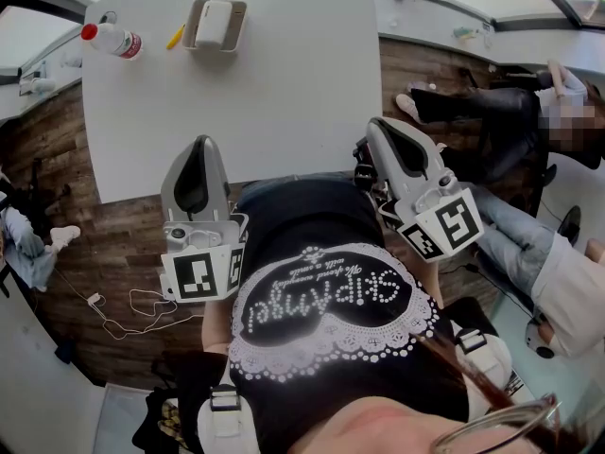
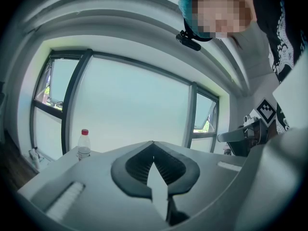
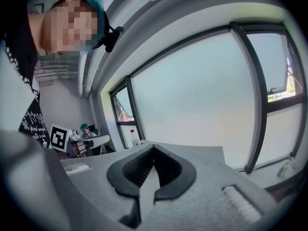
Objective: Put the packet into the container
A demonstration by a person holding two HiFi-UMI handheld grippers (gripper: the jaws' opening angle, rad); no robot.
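Risk: left gripper [image 1: 199, 149] and right gripper [image 1: 381, 129] are both pressed together, empty; unopened, I would shove the packet [image 1: 215, 22].

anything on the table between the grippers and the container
Nothing visible does. Bare table lies between the left gripper, the right gripper and the container; the bottle and a small yellow item sit off to its left.

1. A clear bottle [image 1: 118, 41] with a red cap stands upright near the far left corner of the white bench [image 1: 284, 102].
2. A small yellow object [image 1: 176, 37] lies just right of it.
3. A white cable [image 1: 128, 312] trails over the wooden floor [image 1: 123, 244].
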